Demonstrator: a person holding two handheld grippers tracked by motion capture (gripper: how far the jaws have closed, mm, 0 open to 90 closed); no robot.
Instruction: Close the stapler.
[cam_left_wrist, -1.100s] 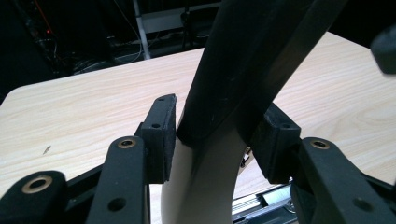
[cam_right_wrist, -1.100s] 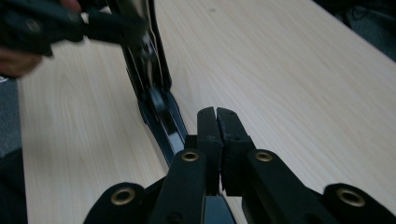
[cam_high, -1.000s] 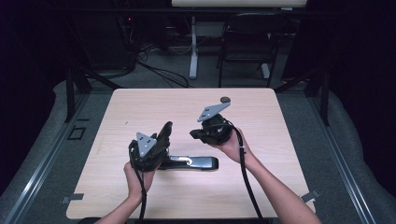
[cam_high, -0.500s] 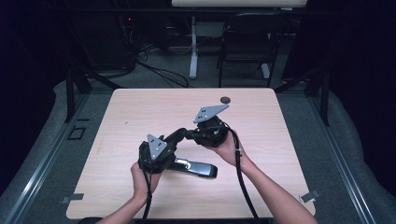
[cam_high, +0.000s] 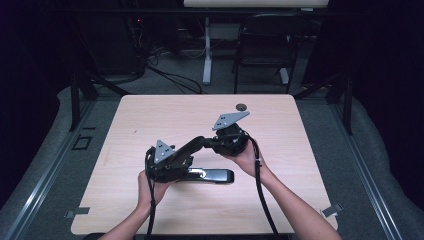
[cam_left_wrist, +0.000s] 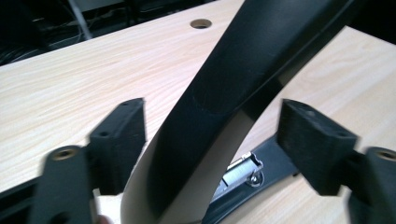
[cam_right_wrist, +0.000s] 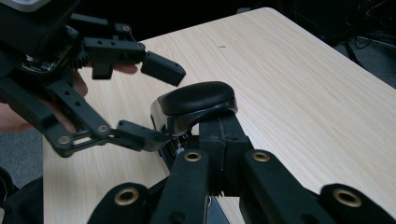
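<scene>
A black stapler lies near the table's front, its base (cam_high: 215, 175) flat on the wood and its top arm (cam_high: 192, 146) swung up to the right. My right gripper (cam_high: 216, 143) is shut on the tip of that arm (cam_right_wrist: 196, 100), seen just beyond its own jaws. My left gripper (cam_high: 172, 161) straddles the lower part of the arm (cam_left_wrist: 233, 79). Its jaws have just been opening, and both pads (cam_left_wrist: 119, 135) stand off the arm. The staple channel (cam_left_wrist: 243, 171) shows beneath. The left gripper (cam_right_wrist: 156, 100) also appears open in the right gripper view.
The light wooden table (cam_high: 150, 120) has a round cable hole (cam_high: 241, 106) at its far edge. Beyond it stand a chair (cam_high: 262, 50) and a desk leg (cam_high: 206, 50) with loose cables on the floor. Both forearms come in from the front edge.
My left gripper's jaws have spread apart around the stapler's arm, and that gripper has shifted slightly right and lower. The right gripper has stayed put, shut on the arm's tip.
</scene>
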